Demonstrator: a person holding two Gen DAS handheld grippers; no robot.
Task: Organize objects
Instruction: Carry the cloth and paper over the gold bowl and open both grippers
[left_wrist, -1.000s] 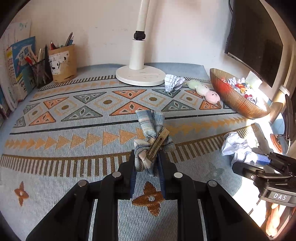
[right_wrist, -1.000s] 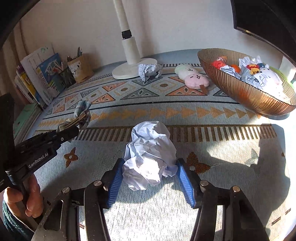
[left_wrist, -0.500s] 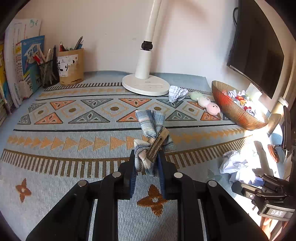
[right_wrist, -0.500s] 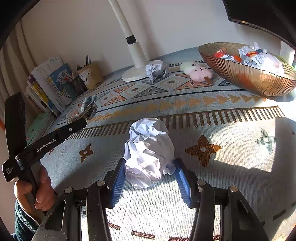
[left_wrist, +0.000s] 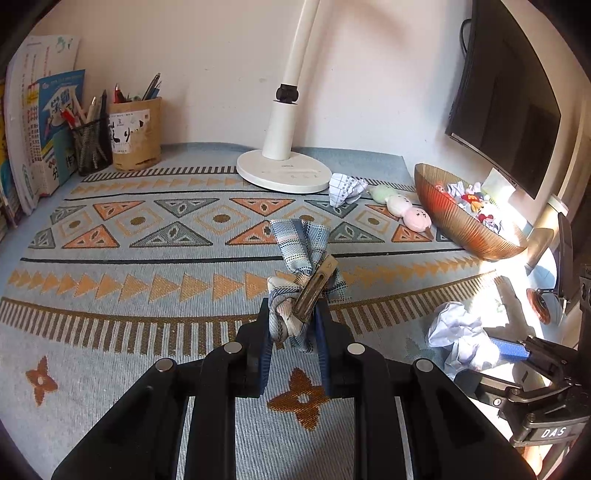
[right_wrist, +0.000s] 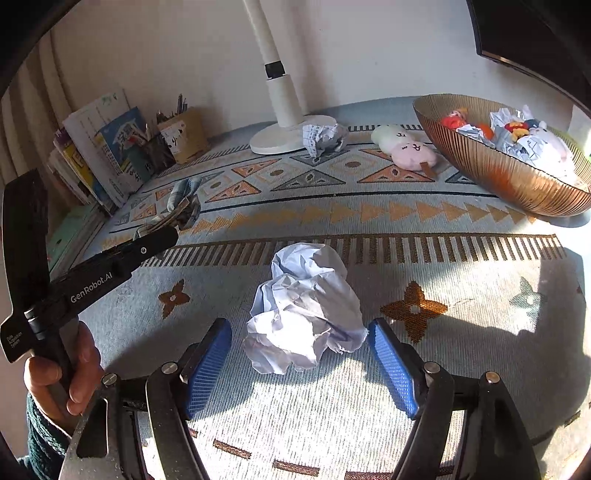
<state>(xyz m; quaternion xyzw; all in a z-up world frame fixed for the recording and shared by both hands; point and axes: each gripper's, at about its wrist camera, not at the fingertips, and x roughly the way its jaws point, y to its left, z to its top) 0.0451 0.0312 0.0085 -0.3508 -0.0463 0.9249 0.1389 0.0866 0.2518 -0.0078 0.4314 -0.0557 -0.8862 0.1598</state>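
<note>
Crumpled white paper ball (right_wrist: 304, 314) on patterned mat (right_wrist: 424, 229) covering worktop, near front edge, between blue pads of right gripper (right_wrist: 301, 363). Right fingers (right_wrist: 208, 363) opening; pads apart from paper both sides, nothing gripped. Plaid fabric hair bow with metal clip (left_wrist: 304, 280) clamped tight in left gripper (left_wrist: 291, 332), fingers (left_wrist: 264, 345) squeezed on it, held above mat. Farther back: second paper wad (right_wrist: 323, 136) beside lamp base (right_wrist: 284, 138), plush toys (right_wrist: 410, 149), amber bowl (right_wrist: 491, 162) with toys and paper.

Our right gripper (right_wrist: 299, 363) is opening around the crumpled paper ball (right_wrist: 304, 308), pads clear, well short of the bowl (right_wrist: 491, 166).
</note>
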